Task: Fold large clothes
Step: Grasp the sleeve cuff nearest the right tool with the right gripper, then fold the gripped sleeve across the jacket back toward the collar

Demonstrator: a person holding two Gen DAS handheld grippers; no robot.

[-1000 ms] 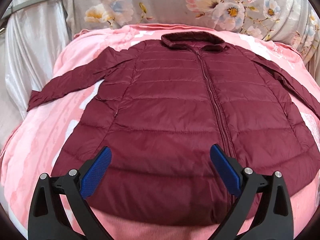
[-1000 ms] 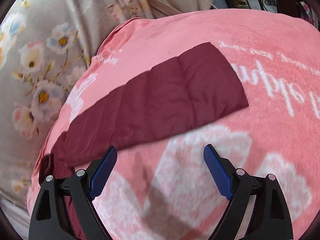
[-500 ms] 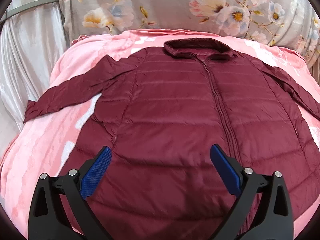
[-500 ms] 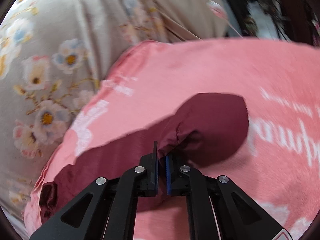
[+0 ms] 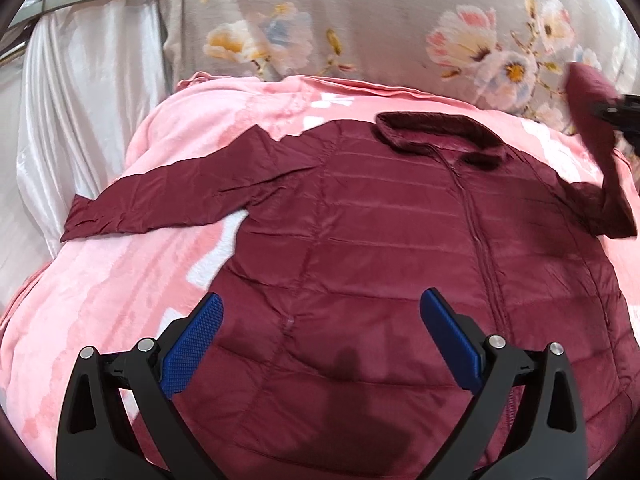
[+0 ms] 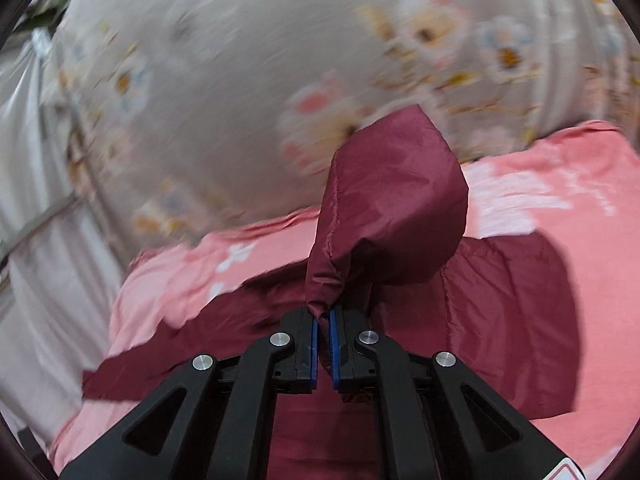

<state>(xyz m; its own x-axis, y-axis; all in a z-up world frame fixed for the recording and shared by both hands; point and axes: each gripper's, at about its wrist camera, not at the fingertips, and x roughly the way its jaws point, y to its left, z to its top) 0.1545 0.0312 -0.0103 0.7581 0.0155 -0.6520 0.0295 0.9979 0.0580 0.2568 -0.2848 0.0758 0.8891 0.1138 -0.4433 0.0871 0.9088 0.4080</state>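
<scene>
A maroon quilted jacket lies front up on a pink blanket, collar at the far side, zip closed. Its left sleeve stretches flat toward the blanket's left edge. My left gripper hangs open above the jacket's lower body, nothing between its blue pads. My right gripper is shut on the cuff of the right sleeve, which stands lifted above the blanket. In the left wrist view that raised right sleeve shows at the far right, held off the bed.
A grey floral fabric rises behind the blanket. A white satin drape hangs at the left. The blanket's rounded edges fall away at the left and near sides.
My right gripper closed on the right sleeve's cuff, lifted it off the blanket and swung it toward the jacket's body. The left gripper drifted left over the jacket, still open.
</scene>
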